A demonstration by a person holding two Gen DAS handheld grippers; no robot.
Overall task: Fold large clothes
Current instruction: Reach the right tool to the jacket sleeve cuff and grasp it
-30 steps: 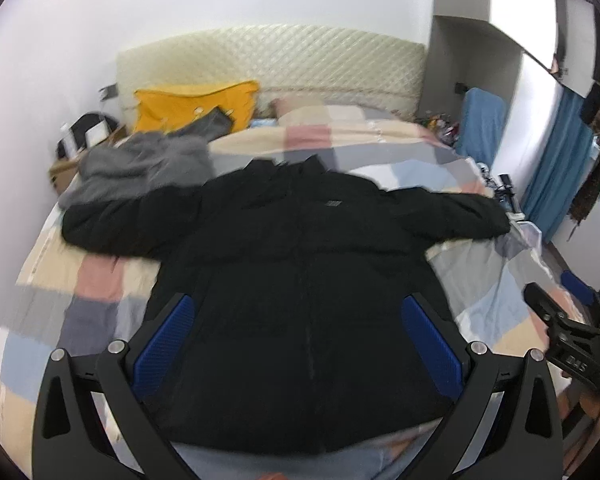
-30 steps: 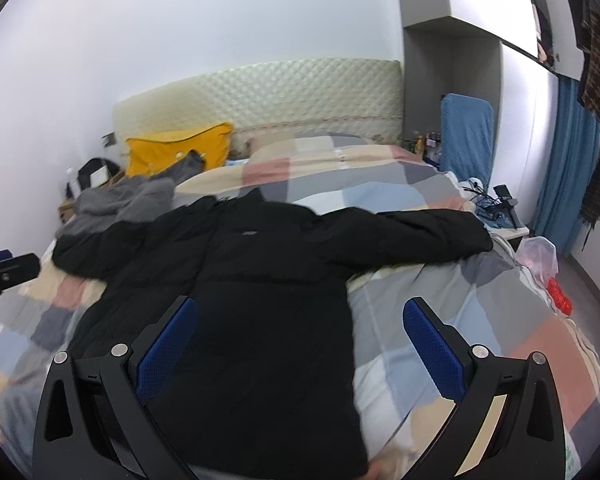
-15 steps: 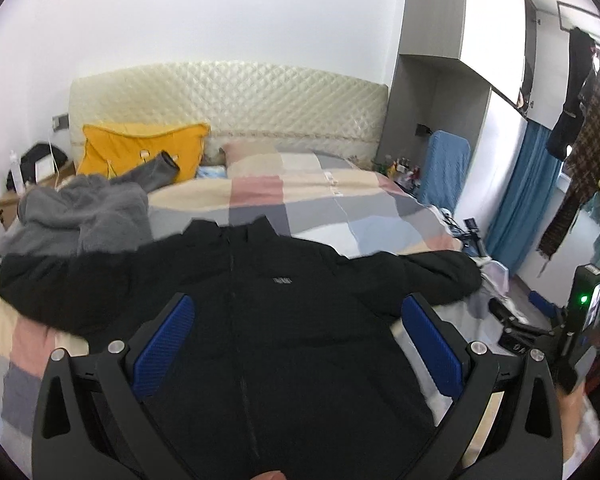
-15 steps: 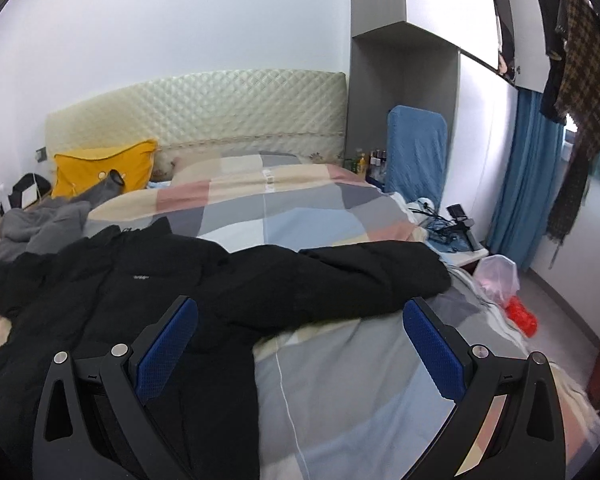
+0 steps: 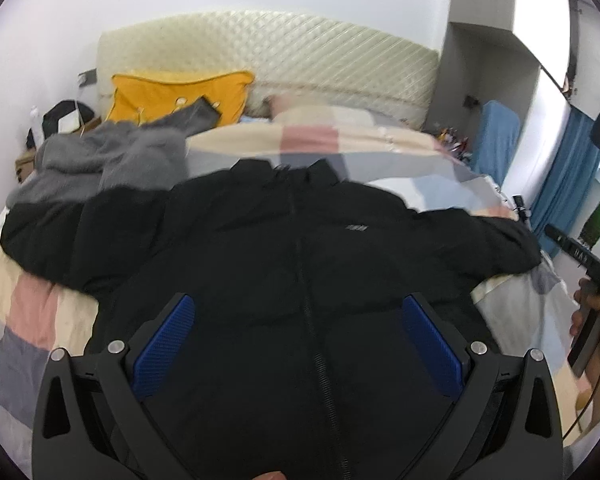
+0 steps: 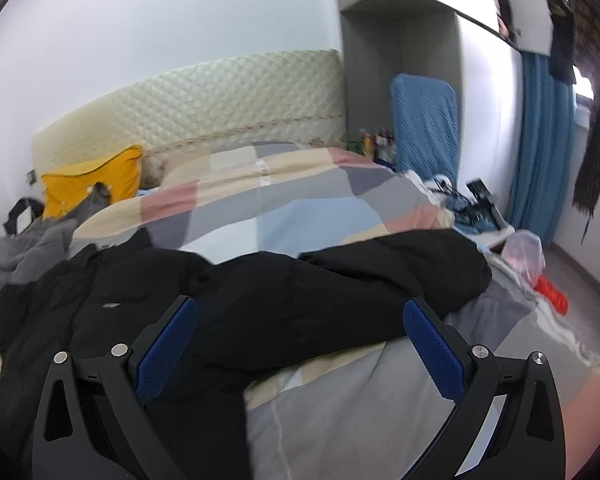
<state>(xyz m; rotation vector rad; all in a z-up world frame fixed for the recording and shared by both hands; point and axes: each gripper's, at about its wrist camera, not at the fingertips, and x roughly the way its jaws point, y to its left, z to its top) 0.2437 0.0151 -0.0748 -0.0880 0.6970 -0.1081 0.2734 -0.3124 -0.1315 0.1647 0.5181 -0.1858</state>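
Note:
A large black zip jacket lies spread front-up on the bed, both sleeves stretched out sideways. My left gripper is open and empty, above the jacket's lower middle over the zip. My right gripper is open and empty, over the jacket's right sleeve, whose cuff lies near the bed's right edge. The right gripper's body also shows at the right edge of the left wrist view, held in a hand.
The bed has a patchwork quilt and a cream padded headboard. A grey garment and a yellow pillow lie at the far left. A blue chair, cables and a red item stand right of the bed.
Both grippers tilted down and moved closer to the jacket. The right one now sits nearer over the right sleeve. Both stayed open.

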